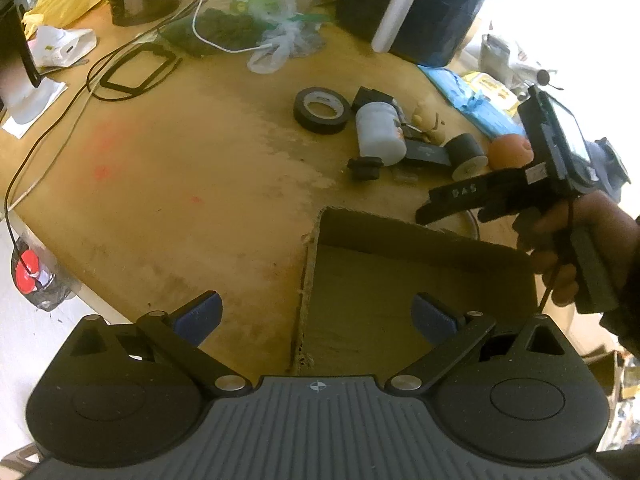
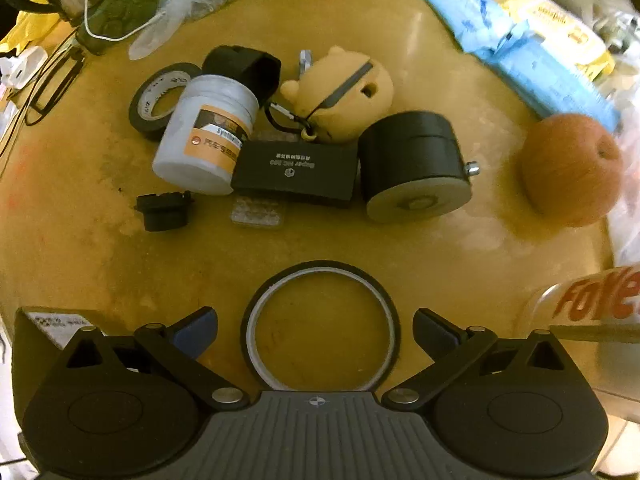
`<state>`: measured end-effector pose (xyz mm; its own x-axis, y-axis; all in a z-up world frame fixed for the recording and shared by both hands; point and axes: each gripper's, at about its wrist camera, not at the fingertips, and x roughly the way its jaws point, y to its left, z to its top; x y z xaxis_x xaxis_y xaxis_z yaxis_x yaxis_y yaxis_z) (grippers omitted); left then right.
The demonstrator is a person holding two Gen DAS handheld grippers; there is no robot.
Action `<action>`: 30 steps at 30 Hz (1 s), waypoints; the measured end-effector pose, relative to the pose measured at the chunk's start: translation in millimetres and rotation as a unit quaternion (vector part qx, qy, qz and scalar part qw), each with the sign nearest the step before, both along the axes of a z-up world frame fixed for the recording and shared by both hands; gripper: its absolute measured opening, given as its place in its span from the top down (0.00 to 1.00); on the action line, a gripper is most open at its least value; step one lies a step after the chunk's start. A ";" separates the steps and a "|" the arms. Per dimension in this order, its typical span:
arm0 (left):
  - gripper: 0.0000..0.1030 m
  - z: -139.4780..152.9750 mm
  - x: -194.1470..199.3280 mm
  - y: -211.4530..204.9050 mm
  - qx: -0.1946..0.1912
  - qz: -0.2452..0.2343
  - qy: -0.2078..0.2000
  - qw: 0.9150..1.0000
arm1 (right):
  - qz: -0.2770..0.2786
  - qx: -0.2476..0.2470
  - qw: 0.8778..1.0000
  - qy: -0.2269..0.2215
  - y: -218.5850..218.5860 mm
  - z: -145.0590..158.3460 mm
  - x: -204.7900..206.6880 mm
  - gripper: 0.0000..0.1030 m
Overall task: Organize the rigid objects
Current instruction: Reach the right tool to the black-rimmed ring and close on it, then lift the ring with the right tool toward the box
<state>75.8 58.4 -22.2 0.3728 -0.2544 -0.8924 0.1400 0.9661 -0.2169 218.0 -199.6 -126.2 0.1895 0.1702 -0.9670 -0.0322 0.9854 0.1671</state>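
In the right wrist view, going left to right across the middle of the frame, a tape roll (image 2: 160, 98) lies flat at centre left, touching a white bottle (image 2: 206, 136) on its side; a small black cap (image 2: 164, 211) sits just below the bottle. Next come a black case (image 2: 294, 174), a tan toy (image 2: 344, 94) above it, a black cylinder (image 2: 416, 168) on its side, and an orange ball (image 2: 572, 170) at the right edge. Low in the frame centre a thin ring (image 2: 322, 326) lies flat on the table (image 2: 460, 272), just ahead of the right gripper (image 2: 316, 332), whose fingers stand wide apart and hold nothing. In the left wrist view the left gripper (image 1: 316, 318) is likewise spread and empty, hovering at the lower centre over an open box (image 1: 400, 280). The box looks like the place for the objects, and none appear in it yet. The ring seems the nearest pick; since it lies flat, one finger would best go inside the hoop and one outside, pinching the wall, then lifting straight up. A flat squeeze across the whole ring may slip or bend it.
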 end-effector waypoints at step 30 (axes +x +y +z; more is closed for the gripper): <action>0.00 19.5 22.6 -23.9 0.015 -0.031 -0.067 0.997 | -0.048 -0.001 0.993 -0.104 -16.0 60.3 -26.2 0.11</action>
